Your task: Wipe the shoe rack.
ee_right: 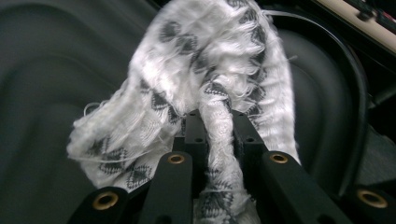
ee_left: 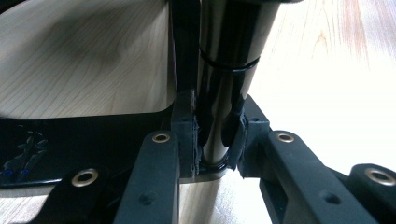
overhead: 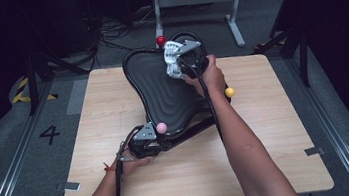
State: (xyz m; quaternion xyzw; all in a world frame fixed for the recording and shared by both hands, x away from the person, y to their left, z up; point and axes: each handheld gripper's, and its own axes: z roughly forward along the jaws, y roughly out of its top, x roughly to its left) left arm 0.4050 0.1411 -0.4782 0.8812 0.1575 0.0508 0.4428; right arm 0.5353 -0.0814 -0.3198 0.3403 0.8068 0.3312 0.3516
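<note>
My left gripper [ee_left: 217,140] clamps its fingers on the black seat's post [ee_left: 224,93]; my right gripper [ee_right: 215,135] pinches the white cloth [ee_right: 205,70] against the seat [overhead: 164,91].

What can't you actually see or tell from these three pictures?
- Black ribbed seat: its far rim, in the high view, is hidden by the white patterned cloth and right gripper.
- Glossy black post: its top is cut off by the left gripper view's upper edge.
- Cloth: its full shape stays bunched and blurred in the right gripper view.
- Left gripper: fingers hidden under its own body.
</note>
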